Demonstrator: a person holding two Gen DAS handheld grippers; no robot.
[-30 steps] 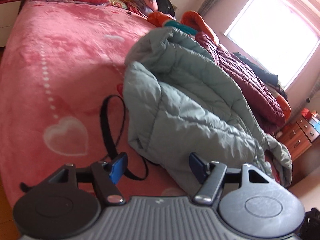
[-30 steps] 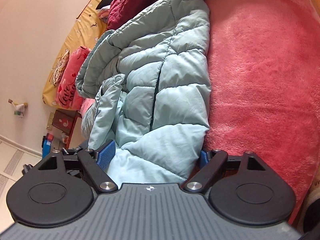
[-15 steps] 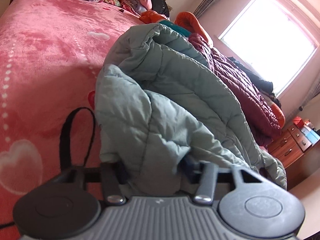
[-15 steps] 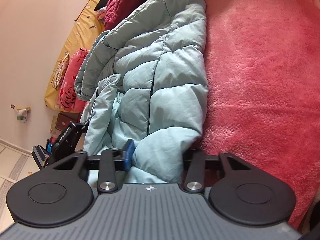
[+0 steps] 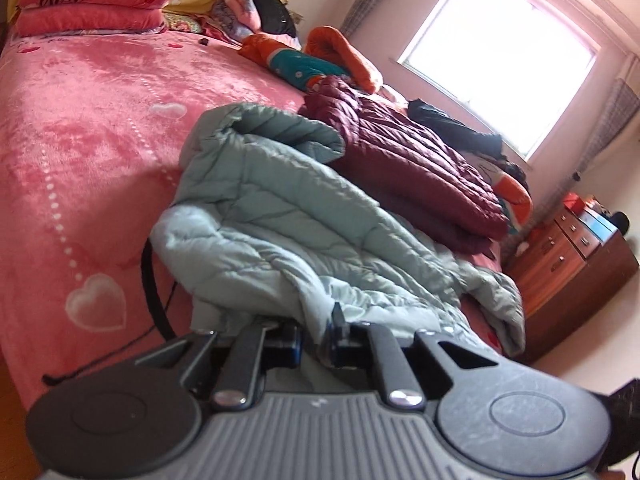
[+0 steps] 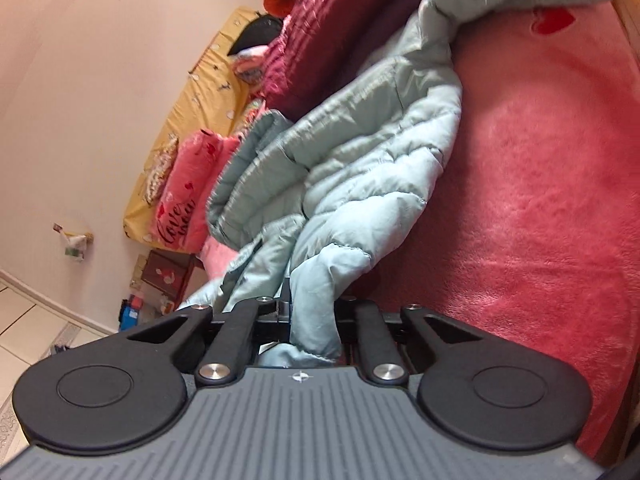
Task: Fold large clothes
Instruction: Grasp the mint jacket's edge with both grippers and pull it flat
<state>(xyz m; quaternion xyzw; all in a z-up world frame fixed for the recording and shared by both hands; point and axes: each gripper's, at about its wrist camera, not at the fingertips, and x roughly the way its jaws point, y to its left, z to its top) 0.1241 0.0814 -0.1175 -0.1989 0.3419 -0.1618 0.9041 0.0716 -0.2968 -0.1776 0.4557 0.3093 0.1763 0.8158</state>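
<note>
A pale teal quilted down jacket (image 5: 288, 216) lies crumpled on the pink bed (image 5: 80, 128). My left gripper (image 5: 314, 340) is shut on a fold of the jacket's near edge and holds it lifted off the bed. In the right wrist view the same jacket (image 6: 360, 168) stretches away from me. My right gripper (image 6: 314, 320) is shut on another part of its edge, with the cloth bunched between the fingers.
A maroon quilted jacket (image 5: 420, 168) lies just beyond the teal one, with orange and teal clothes (image 5: 316, 60) behind it. A black strap (image 5: 154, 288) lies on the bed under the jacket. Pink pillows (image 5: 88, 0) sit at the head. A wooden dresser (image 5: 572, 256) stands right of the bed.
Both grippers went from open to shut on the jacket's edge. Both have since pulled the jacket up and toward me, off the bed.
</note>
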